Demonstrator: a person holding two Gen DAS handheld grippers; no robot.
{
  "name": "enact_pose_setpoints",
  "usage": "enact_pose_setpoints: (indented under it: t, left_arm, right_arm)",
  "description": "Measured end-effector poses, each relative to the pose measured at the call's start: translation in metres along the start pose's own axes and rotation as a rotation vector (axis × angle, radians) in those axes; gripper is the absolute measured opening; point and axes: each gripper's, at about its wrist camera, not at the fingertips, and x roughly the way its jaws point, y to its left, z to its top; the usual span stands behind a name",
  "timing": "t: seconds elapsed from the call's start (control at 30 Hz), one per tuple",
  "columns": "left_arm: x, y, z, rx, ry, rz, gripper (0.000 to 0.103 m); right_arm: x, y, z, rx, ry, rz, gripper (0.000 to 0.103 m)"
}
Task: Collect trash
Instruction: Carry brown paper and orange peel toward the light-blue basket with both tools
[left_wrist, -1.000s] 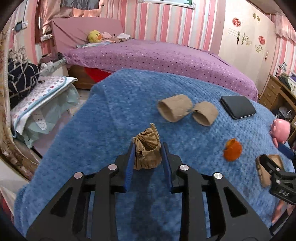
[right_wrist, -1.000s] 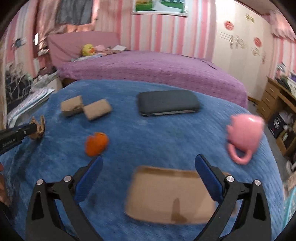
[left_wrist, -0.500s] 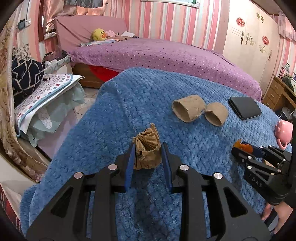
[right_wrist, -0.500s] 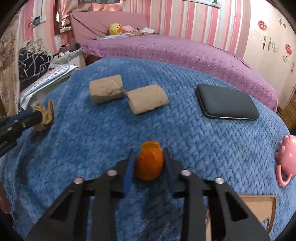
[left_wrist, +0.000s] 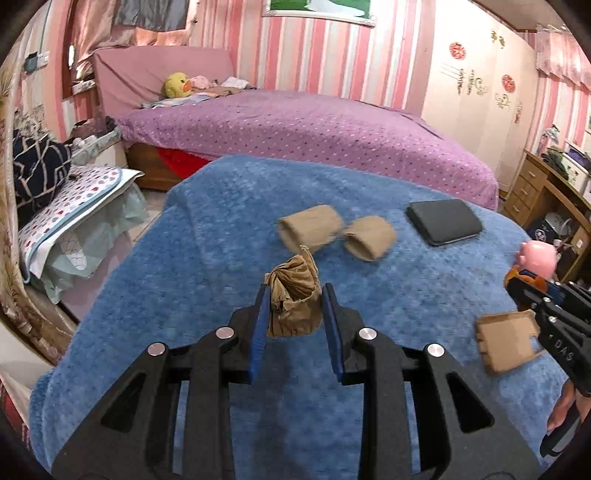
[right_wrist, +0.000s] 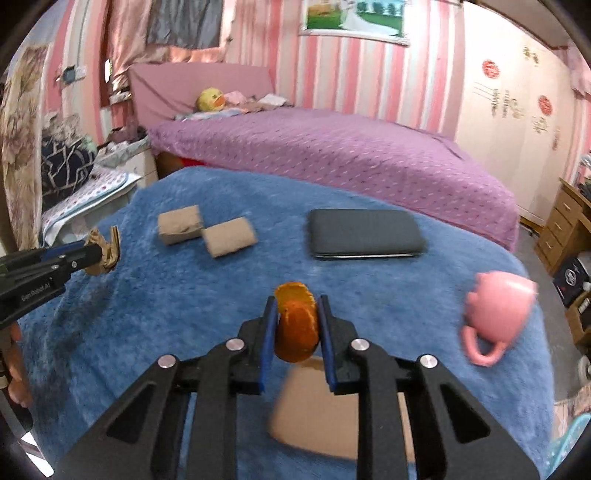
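Your left tongs (left_wrist: 295, 306): clamped on crumpled brown paper wad (left_wrist: 293, 295), lifted clear of blue fleece blanket (left_wrist: 207, 258) for carrying.
Your right tongs (right_wrist: 295, 321): clamped on orange peel piece (right_wrist: 297, 326), above blanket, over flat brown cardboard scrap (right_wrist: 317, 417).

Bedroom with pink-and-white striped walls (left_wrist: 306, 48)

A wide bed under a purple dotted cover (left_wrist: 314, 129) is the landmark. At its head stands a mauve padded headboard (left_wrist: 155, 74) with a yellow plush duck (left_wrist: 176, 84) before it. Above the bed hangs a framed green landscape picture (right_wrist: 354, 18). Right of the bed stand cream wardrobe doors with red decals (left_wrist: 480, 74), then a wooden drawer desk (left_wrist: 535, 188). Left of it, pink curtains (left_wrist: 96, 33) hang.
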Motion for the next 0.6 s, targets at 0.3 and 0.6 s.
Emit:
enact_pose_setpoints:
  t: [0.3,0.6]
  left_arm:
    - [-0.016,-0.089,-0.011,0.081,-0.008,-0.111,0.027]
    - [-0.031,-0.177,-0.039,0.172,0.006,-0.217,0.027]
  right_arm:
    - [-0.072,-0.087,-0.038,0.079,-0.028,-0.138,0.022]
    - [-0.11,-0.16,-0.088,0.184,-0.034,-0.252,0.022]
